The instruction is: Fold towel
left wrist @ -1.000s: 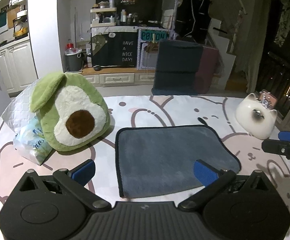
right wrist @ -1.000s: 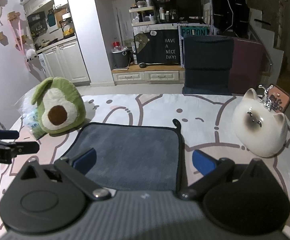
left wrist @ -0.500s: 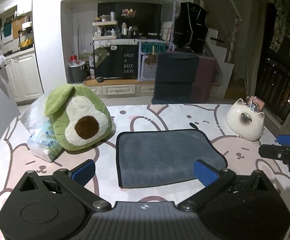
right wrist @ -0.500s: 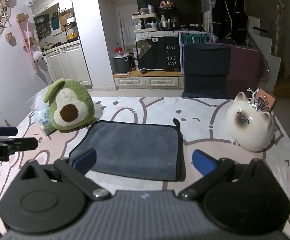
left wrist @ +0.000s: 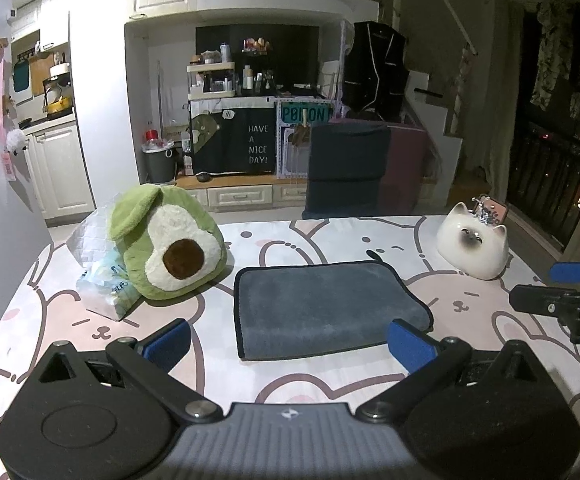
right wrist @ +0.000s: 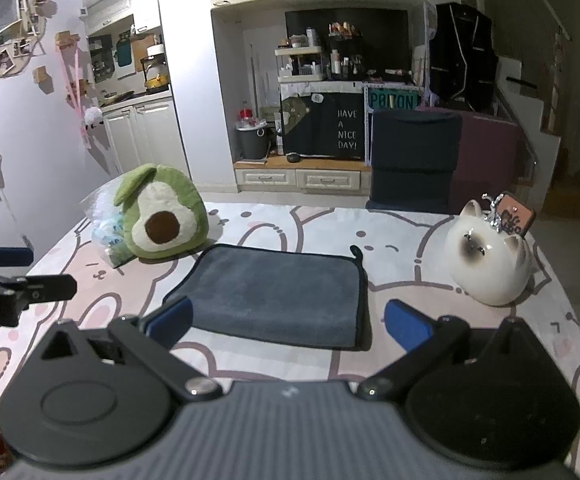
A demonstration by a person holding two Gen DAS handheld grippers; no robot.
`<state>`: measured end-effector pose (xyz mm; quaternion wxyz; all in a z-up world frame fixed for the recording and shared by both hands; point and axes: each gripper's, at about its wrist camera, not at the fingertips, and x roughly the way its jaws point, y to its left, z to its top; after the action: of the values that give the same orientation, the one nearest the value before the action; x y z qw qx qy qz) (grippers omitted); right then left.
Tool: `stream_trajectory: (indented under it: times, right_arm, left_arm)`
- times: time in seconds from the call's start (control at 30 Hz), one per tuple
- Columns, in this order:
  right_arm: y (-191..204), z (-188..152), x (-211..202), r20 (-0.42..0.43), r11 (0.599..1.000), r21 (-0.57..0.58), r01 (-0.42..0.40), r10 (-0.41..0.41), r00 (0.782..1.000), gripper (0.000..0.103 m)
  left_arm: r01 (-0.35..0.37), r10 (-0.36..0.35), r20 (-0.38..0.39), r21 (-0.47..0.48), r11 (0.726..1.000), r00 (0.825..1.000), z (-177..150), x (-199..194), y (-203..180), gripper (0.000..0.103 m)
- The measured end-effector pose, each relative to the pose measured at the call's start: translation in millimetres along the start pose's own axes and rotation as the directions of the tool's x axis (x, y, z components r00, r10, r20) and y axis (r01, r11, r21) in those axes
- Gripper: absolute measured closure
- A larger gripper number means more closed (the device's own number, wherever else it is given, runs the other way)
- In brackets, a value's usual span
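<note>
A dark grey towel (left wrist: 321, 306) lies flat on the table as a folded rectangle, with a small hanging loop at its far right corner; it also shows in the right wrist view (right wrist: 278, 294). My left gripper (left wrist: 290, 342) is open and empty, held above the table in front of the towel's near edge. My right gripper (right wrist: 288, 324) is open and empty, also in front of the towel's near edge. Each gripper shows at the edge of the other's view, the right one (left wrist: 561, 296) and the left one (right wrist: 14, 276).
A green avocado plush (left wrist: 170, 246) and a plastic bag (left wrist: 106, 284) sit left of the towel. A white ceramic cat (left wrist: 473, 242) sits to its right. The table has a pink-and-white bear cloth (left wrist: 329, 236). A dark chair (left wrist: 347, 168) stands behind the table.
Both grippers have pulled back and up from the towel, which now looks smaller and farther away. The towel has not moved.
</note>
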<state>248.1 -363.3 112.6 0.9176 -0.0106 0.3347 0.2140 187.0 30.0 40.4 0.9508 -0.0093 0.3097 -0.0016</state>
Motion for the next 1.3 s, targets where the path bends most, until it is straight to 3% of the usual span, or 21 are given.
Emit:
stream_trajectory:
  times: [0.5, 1.3]
  right_arm:
    - [15, -25, -42, 0.01, 1.0, -0.024, -0.003, 0.003, 1.0, 0.0]
    - [34, -65, -103, 0.049, 0.999, -0.034, -0.023, 0.024, 0.999, 0.0]
  left_arm:
    - [-0.007, 0.007, 0.014, 0.012, 1.0, 1.0, -19, -42, -14, 0.0]
    - [0.045, -0.043, 0.046, -0.033, 0.998, 0.998, -63, -92, -12, 0.0]
